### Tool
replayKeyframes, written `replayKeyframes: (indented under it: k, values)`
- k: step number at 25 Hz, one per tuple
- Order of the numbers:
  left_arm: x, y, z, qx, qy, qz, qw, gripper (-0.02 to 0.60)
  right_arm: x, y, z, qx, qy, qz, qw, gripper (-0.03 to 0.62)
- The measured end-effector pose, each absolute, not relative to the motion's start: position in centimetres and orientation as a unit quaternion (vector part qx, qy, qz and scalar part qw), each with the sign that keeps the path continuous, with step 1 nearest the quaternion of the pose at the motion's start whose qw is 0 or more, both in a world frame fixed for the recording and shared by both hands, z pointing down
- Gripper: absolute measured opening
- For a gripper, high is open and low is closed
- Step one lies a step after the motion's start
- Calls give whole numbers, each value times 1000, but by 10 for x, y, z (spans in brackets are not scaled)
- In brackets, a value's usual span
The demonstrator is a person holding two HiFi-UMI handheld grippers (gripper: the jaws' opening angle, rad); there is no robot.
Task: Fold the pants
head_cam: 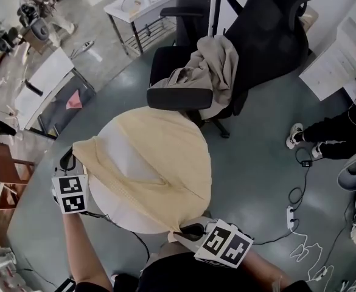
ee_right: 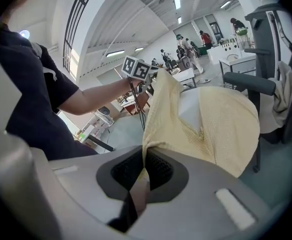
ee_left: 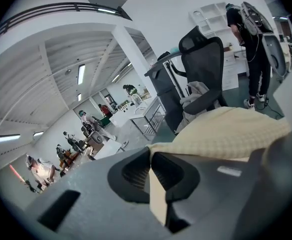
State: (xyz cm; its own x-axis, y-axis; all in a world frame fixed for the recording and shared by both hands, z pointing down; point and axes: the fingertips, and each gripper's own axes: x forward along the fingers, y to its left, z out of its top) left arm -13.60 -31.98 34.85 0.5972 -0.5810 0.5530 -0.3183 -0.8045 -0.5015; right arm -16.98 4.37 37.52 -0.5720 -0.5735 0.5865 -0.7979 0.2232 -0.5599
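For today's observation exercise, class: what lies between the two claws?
The yellow pants, held by the left claw and right claw, span the gap over a white round table; the head view shows it.

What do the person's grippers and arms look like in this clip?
The left gripper and right gripper have grey moulded bodies and black ribbed pads. The left cube and right cube are white with black square markers. The person wears a dark short-sleeved top.
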Motion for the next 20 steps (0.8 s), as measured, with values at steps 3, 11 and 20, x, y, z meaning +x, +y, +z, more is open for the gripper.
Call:
replayKeyframes:
  k: [3, 11, 20]
  values:
    - [-102, -325, 337, -876, 250, -365, 192, 5, -149, 39, 369, 448, -773, 435, 109, 8]
    - [-4, -338, 340, -855, 223, -399, 244, 6, -75, 26, 378, 485, -749, 450, 23, 8]
    - [75, -339, 402, -842, 202, -444, 231, 6, 16, 24, 428, 580, -658, 480, -7, 8]
